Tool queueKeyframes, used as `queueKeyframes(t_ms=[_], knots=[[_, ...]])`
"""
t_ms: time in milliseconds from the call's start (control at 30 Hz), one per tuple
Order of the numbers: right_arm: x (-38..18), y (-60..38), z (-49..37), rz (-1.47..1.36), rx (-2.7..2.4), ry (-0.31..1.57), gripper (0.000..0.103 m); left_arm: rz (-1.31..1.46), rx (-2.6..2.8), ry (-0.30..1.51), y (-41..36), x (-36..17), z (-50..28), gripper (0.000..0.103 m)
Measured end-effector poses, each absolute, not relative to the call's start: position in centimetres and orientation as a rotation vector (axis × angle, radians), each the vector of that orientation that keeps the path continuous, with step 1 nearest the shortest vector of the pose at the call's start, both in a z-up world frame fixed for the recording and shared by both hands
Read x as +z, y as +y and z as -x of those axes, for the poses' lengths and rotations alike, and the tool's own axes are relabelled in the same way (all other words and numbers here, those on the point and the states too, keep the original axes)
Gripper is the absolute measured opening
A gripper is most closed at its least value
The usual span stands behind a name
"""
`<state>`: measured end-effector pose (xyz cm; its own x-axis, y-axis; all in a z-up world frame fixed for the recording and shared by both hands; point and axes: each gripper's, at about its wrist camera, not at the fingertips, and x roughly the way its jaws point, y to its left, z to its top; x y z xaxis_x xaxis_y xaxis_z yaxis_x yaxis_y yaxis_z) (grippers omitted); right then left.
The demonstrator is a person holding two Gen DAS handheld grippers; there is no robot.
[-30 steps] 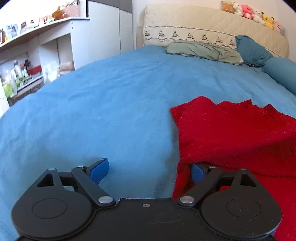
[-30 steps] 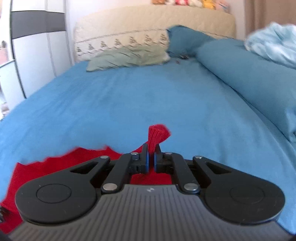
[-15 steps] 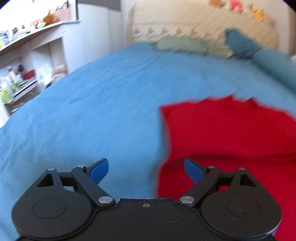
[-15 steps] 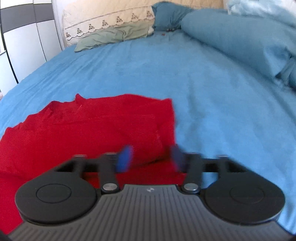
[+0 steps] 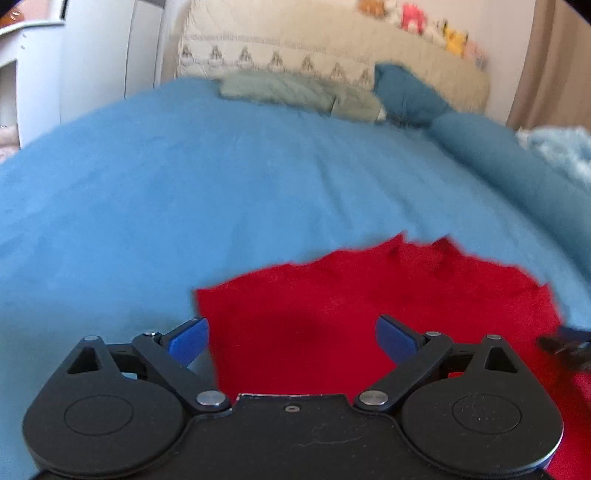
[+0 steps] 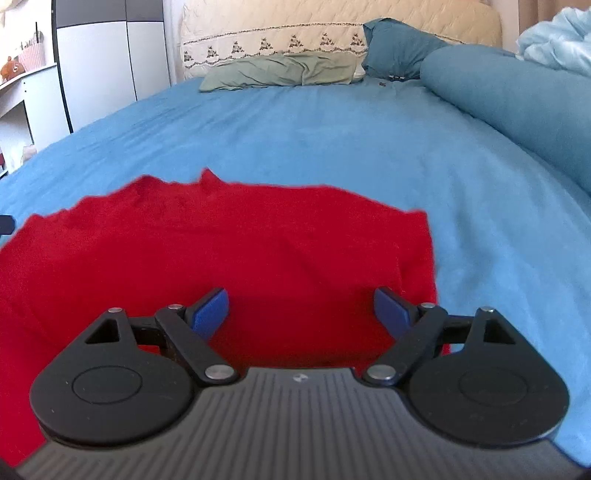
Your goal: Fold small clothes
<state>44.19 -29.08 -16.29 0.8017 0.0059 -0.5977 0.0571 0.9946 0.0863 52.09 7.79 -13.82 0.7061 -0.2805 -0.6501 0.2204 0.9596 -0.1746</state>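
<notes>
A red garment (image 5: 369,295) lies flat on the blue bedsheet (image 5: 184,206), folded over itself with a jagged far edge. My left gripper (image 5: 291,332) hovers over its left part, jaws wide and still opening, nothing pinched between the blue pads (image 5: 188,338). In the right wrist view the red garment (image 6: 221,240) fills the lower left. My right gripper (image 6: 301,302) is above its right edge, jaws wide and still opening, pads (image 6: 212,306) clear of the cloth. A dark bit of the other gripper shows at the far right of the left wrist view.
A green pillow (image 6: 280,70) and a dark blue pillow (image 6: 395,44) lie by the quilted headboard (image 6: 332,26). A long blue bolster (image 6: 517,96) and a pale blue blanket (image 6: 557,40) run along the right. A white wardrobe (image 6: 107,70) stands on the left.
The right gripper let go of the red fold it was pinching, opened wide and sank; the cloth now lies flat. The left gripper swung right, over the garment.
</notes>
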Motion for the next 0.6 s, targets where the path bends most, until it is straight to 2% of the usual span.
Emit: queueKeyframes(t_ms=[100, 267, 400, 500, 567, 600], knots=[[-16.5, -30.5, -44.0, -0.128, -0.045, 0.66, 0.102, 0.096, -0.296, 0.76, 8.8, -15.5, -53.6, 0.101], [-15.6, -31.4, -42.9, -0.12, -0.036, 0.651, 0.102, 0.15, -0.358, 0.713, 9.4, -13.3, -51.1, 0.1], [-14.4, -30.7, -41.5, -0.137, 0.015, 0.589, 0.102, 0.064, -0.476, 0.665, 7.6, -12.2, -48.9, 0.101], [-14.6, -30.1, -41.8, -0.17, 0.031, 0.609, 0.102, 0.073, -0.474, 0.709, 7.0, -13.2, -50.1, 0.101], [-15.1, -30.0, -41.9, -0.161, 0.018, 0.625, 0.102, 0.131, -0.443, 0.803, 7.7, -15.0, -51.2, 0.1], [-15.4, -30.1, -41.9, -0.157, 0.015, 0.634, 0.102, 0.148, -0.445, 0.781, 8.0, -15.2, -50.9, 0.101]])
